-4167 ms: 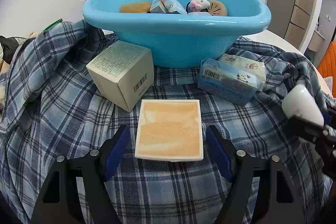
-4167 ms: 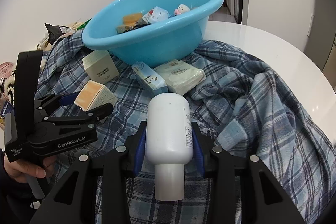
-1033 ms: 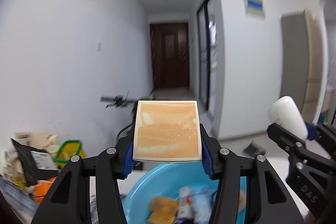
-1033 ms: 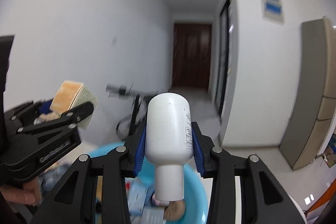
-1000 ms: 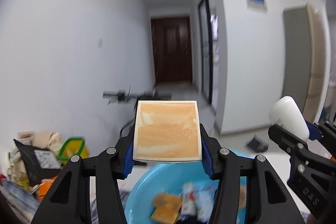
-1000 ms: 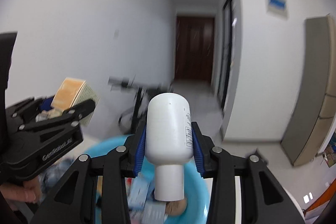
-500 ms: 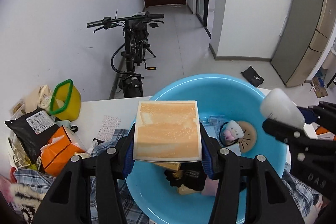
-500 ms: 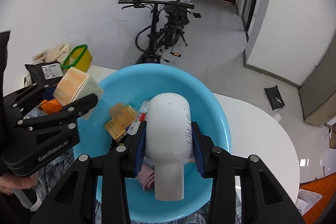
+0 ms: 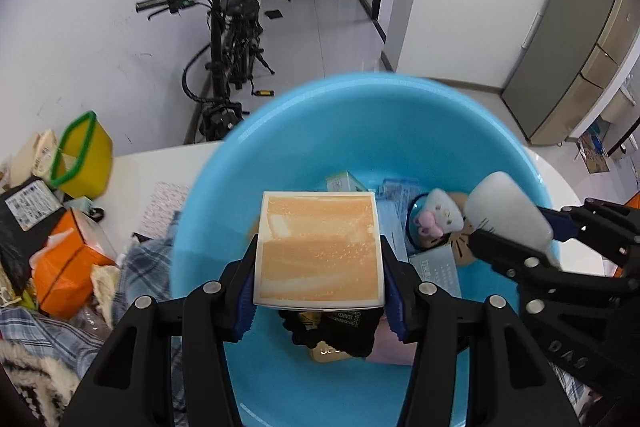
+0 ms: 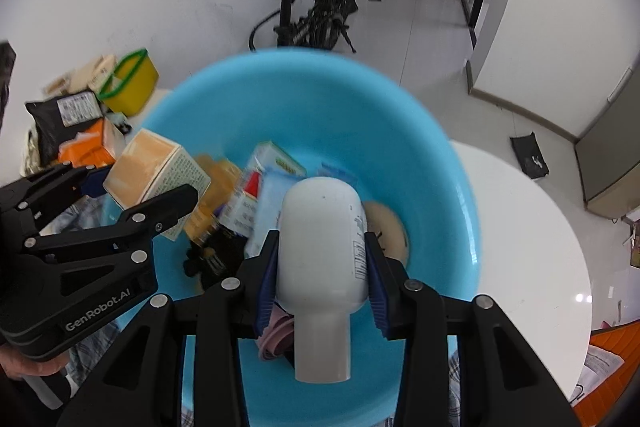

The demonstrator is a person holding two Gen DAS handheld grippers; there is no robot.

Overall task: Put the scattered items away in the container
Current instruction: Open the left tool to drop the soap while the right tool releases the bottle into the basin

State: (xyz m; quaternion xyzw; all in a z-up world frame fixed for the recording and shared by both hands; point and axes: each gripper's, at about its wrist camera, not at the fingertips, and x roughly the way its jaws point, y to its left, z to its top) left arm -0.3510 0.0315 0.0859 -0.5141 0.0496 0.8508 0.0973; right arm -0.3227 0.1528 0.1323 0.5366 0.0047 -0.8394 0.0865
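Orange-topped box (image 9: 318, 249) clamped in the left gripper (image 9: 320, 291) at lower centre of the left wrist view, held above the blue basin (image 9: 400, 115), white bottle (image 10: 322, 251) gripped by the right gripper (image 10: 322, 283), likewise over the basin, assorted small items seen inside it, bicycle (image 9: 228, 39) at upper centre.
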